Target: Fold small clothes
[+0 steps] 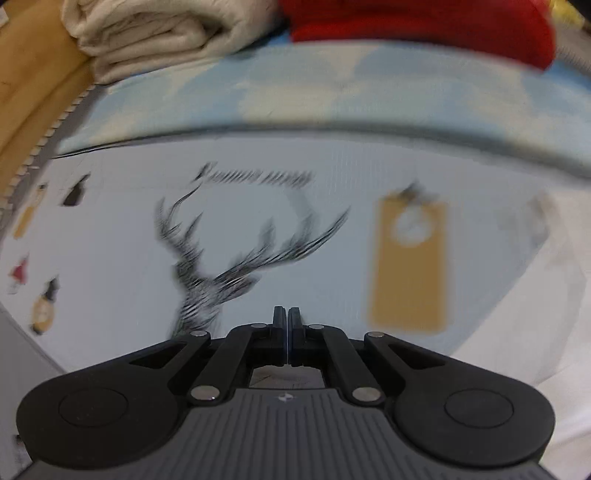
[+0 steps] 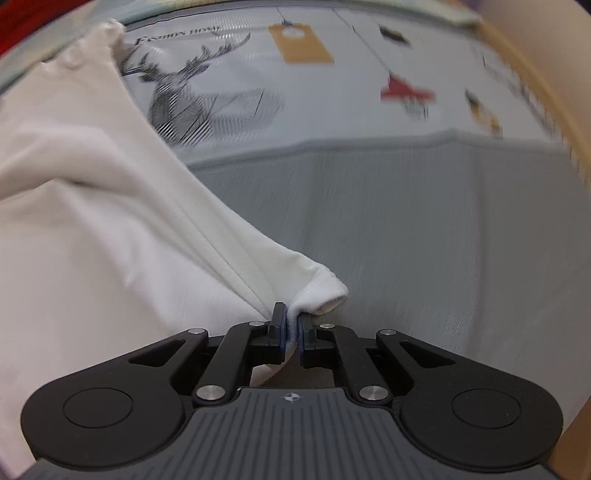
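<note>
A white garment (image 2: 92, 229) lies spread over the left of the printed tablecloth in the right wrist view. My right gripper (image 2: 291, 326) is shut on a hemmed corner of the garment (image 2: 325, 291), with cloth pinched between the jaws. In the left wrist view my left gripper (image 1: 287, 325) is shut with nothing visible between the jaws, held above the deer print (image 1: 221, 273). The white garment shows at the right edge there (image 1: 535, 314).
A folded cream cloth (image 1: 159, 33) and a red cloth (image 1: 424, 22) lie at the far edge of the table. The tablecloth has a deer print (image 2: 177, 92) and a tan tag print (image 2: 303, 44). A wooden edge (image 2: 554, 110) runs along the right.
</note>
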A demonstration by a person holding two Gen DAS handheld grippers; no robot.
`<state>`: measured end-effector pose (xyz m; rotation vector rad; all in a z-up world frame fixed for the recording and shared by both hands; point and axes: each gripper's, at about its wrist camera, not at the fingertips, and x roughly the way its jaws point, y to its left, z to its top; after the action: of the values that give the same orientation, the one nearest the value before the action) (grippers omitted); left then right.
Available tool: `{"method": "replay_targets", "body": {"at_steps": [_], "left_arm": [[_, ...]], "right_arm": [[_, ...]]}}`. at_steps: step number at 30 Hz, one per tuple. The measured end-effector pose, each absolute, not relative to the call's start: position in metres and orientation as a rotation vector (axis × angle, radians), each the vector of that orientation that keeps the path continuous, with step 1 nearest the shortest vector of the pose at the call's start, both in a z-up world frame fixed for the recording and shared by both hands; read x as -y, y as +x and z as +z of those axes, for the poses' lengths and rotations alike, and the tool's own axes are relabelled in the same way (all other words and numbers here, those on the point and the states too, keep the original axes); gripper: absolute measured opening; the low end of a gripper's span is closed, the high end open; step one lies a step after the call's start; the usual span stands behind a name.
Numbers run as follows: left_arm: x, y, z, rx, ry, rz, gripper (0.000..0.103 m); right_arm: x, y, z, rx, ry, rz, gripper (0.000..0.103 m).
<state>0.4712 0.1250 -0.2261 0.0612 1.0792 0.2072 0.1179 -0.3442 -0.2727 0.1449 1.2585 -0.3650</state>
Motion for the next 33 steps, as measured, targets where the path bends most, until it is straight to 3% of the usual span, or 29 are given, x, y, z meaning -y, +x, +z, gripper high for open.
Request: {"method": "replay_targets", "body": {"at_steps": [1,3,4,7,9,15,18,20,21,22,23,24,26,33], "left_arm": [[-0.123,0.463,-0.215,-1.052,0.019,0.167,0.008],[-0.117,0.447,-0.204,-1.038,0.022,0.138,0.054],[-0.116,0.438,-0.202,-1.037,0.032,0.126,0.06],[-0.124,0.405,-0.203,-1.036,-0.011,0.111,0.062],[-0.133,0.383,-0.213,-1.06,-0.089,0.118,0.062],[-0.153,0.336,-0.258,-1.126,-0.226,0.128,0.064],[-0.154,0.333,-0.261,-1.088,-0.242,0.07,0.079],[-0.151,0.337,-0.262,-1.073,-0.249,0.034,0.079],[-0.149,0.339,-0.262,-1.064,-0.25,0.027,0.066],[-0.148,0.341,-0.261,-1.047,-0.244,0.029,0.047],[-0.149,0.344,-0.261,-1.042,-0.253,0.028,0.03],[-0.153,0.348,-0.26,-1.049,-0.285,0.036,0.023],[-0.162,0.353,-0.255,-1.044,-0.364,0.03,0.018],[-0.17,0.359,-0.242,-1.006,-0.364,0.129,0.019]], "right_arm": [[0.342,0.109,-0.269,-1.227,0.162,-0.374,0.006],[0.344,0.103,-0.262,-1.149,0.169,-0.408,0.006],[0.348,0.107,-0.259,-1.116,0.16,-0.43,0.006],[0.365,0.141,-0.248,-1.044,0.132,-0.47,0.018],[0.375,0.182,-0.235,-1.004,0.149,-0.442,0.047],[0.377,0.325,-0.213,-0.904,0.421,-0.215,0.061],[0.356,0.393,-0.228,-0.964,0.605,-0.126,0.07],[0.327,0.427,-0.241,-1.009,0.592,-0.086,0.079],[0.312,0.439,-0.248,-1.036,0.552,-0.091,0.082],[0.297,0.449,-0.257,-1.066,0.503,-0.1,0.082],[0.285,0.458,-0.266,-1.098,0.455,-0.115,0.069],[0.276,0.461,-0.27,-1.098,0.435,-0.143,0.036],[0.268,0.459,-0.263,-1.019,0.441,-0.157,0.019],[0.231,0.387,-0.145,-0.631,0.333,0.261,0.018]]}}
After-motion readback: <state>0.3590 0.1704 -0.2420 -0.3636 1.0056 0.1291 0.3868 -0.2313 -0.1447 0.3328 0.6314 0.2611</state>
